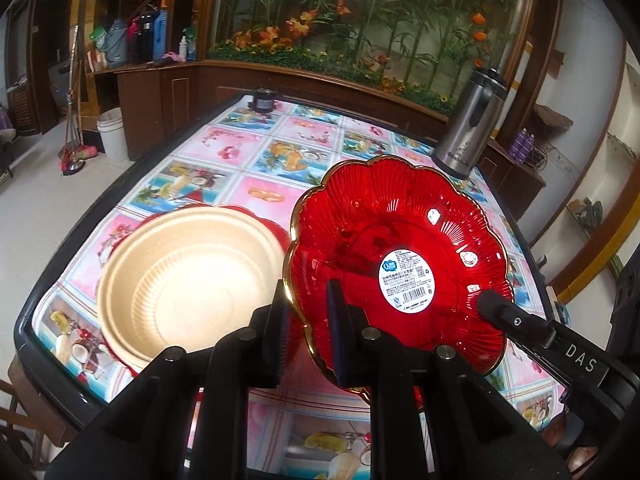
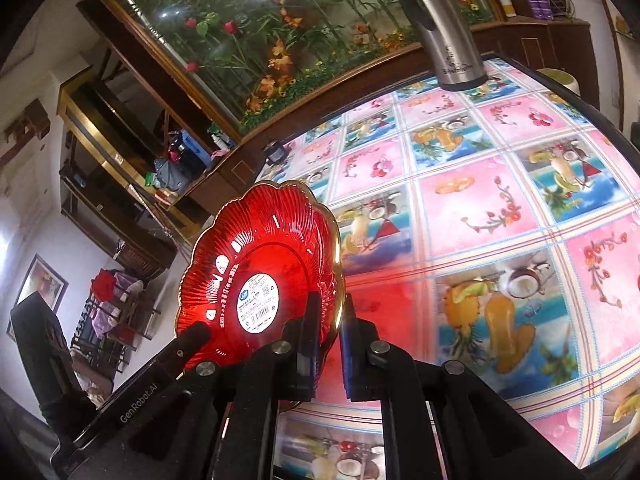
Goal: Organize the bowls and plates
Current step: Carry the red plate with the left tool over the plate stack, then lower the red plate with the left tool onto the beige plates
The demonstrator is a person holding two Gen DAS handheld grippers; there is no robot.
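Note:
A red glass scalloped plate (image 1: 400,248) with a gold rim and a white label is held tilted above the table. My left gripper (image 1: 308,304) is shut on its left rim. My right gripper (image 2: 332,316) is shut on the plate's (image 2: 256,272) right rim; it also shows in the left wrist view (image 1: 496,304). A cream-gold bowl (image 1: 188,280) sits on another red plate (image 1: 276,224) on the table, left of the held plate.
The table (image 2: 480,208) has a fruit-patterned cloth and a black edge. A steel thermos (image 1: 468,124) stands at the far right and a small black pot (image 1: 262,98) at the far edge. A planter with flowers (image 1: 360,20) lies behind.

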